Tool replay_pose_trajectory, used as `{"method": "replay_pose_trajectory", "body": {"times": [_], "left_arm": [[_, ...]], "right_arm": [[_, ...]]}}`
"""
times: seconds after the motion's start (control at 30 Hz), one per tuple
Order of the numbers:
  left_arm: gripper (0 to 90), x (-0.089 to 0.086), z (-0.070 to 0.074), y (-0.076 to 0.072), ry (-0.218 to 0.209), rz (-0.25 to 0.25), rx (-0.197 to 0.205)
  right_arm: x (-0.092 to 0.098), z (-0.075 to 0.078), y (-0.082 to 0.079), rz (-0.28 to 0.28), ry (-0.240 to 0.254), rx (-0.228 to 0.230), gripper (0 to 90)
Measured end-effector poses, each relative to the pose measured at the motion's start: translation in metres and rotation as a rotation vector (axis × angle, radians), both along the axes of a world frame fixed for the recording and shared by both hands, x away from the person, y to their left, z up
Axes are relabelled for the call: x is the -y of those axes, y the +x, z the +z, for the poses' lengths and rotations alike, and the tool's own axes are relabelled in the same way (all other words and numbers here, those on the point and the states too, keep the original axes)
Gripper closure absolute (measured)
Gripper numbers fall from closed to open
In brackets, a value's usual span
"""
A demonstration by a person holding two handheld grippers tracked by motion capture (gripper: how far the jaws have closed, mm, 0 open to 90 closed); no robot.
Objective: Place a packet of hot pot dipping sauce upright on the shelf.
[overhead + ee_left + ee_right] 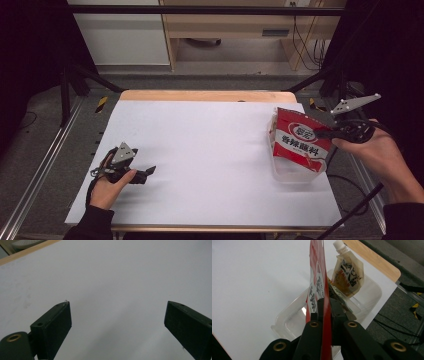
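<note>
1. Two tongs were at work: the right tongs [325, 305] were clamped on the edge of a red sauce packet [299, 140], held upright over the clear plastic tub [295, 174] at the counter's [200, 150] right side.
2. The left tongs [117, 315] rested with jaws apart, nothing between them, near the counter's left front.
3. Risk, as I judged it: the thin edge grip could slip, or the packet could catch the tub's rim and tip the light tub.
4. The right gripper view showed a spouted pouch [348, 272] leaning inside the tub, which the red packet largely hid in the high view.
</note>
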State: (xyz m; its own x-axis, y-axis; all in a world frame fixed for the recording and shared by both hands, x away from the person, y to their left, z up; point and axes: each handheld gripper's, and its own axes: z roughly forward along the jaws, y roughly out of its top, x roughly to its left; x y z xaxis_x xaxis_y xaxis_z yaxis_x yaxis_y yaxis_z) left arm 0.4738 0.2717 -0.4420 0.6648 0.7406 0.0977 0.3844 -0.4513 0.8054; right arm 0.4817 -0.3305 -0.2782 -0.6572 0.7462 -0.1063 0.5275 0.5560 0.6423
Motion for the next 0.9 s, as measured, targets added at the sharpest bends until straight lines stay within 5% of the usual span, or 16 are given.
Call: {"method": "replay_pose_trajectory", "body": {"times": [0.53,0.9], "left_arm": [[7.3,0.0,-0.001,0.0,0.003,0.0,-0.005],[7.3,0.001,-0.001,0.0,0.005,-0.003,-0.01]], "right_arm": [[0.002,-0.014,0.0,-0.002,-0.012,-0.046,89.3],[0.011,-0.022,-0.007,-0.022,-0.062,-0.107,83.7]]}}
